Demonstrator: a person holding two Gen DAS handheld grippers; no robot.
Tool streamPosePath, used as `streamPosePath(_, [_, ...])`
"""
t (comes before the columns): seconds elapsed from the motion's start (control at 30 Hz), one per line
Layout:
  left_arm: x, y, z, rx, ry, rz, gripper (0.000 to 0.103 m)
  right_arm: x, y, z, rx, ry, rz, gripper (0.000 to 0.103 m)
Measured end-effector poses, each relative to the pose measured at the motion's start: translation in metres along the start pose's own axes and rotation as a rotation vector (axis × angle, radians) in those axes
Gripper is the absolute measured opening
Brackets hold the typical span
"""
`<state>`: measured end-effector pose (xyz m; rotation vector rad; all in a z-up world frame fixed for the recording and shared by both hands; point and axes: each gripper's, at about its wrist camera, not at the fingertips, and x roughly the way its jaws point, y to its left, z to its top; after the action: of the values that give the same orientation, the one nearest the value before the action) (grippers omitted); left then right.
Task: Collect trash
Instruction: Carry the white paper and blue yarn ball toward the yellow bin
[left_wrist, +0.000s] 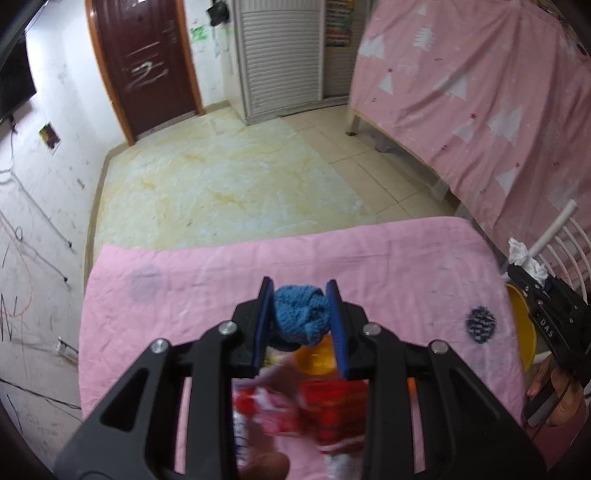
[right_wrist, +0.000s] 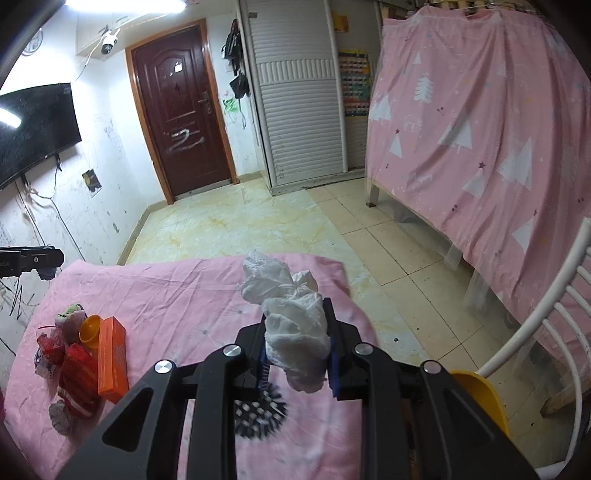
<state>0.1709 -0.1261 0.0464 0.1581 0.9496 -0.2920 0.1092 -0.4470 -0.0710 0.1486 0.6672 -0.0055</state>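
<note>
A blue knitted ball (left_wrist: 301, 317) is pinched between the blue pads of the left claw (left_wrist: 300, 325), held above the pink-covered table (left_wrist: 221, 273). A crumpled white tissue (right_wrist: 291, 325) is clamped in the right claw (right_wrist: 297, 350) near the table's right edge, beside a yellow bin (right_wrist: 480, 402) (only partly visible). On the table are seen red wrappers (right_wrist: 75, 376), an orange box (right_wrist: 112, 360), an orange cap (right_wrist: 89, 328) and a dark spiky ball (right_wrist: 260, 415).

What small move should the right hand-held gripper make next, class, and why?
Probably carry the crumpled white tissue over to the yellow bin at the table's right edge and release it there. The right hand-held gripper is already shut on the tissue, lifted off the pink tablecloth, so only disposal appears to remain.
</note>
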Motion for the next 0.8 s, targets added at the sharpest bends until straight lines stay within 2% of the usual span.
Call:
streamPosePath(0.33, [-0.009,-0.088,-0.002,0.117,-0.009,-0.066,0.027,-0.032,-0.05,-0.026,0.073,-0.032,-0.034,0.018])
streamPosePath(0.8, [0.003,-0.211,-0.016,0.269,0.042,-0.168,0.027,-0.052,-0.133,-0.074,0.231,-0.02,-0.078,0.018])
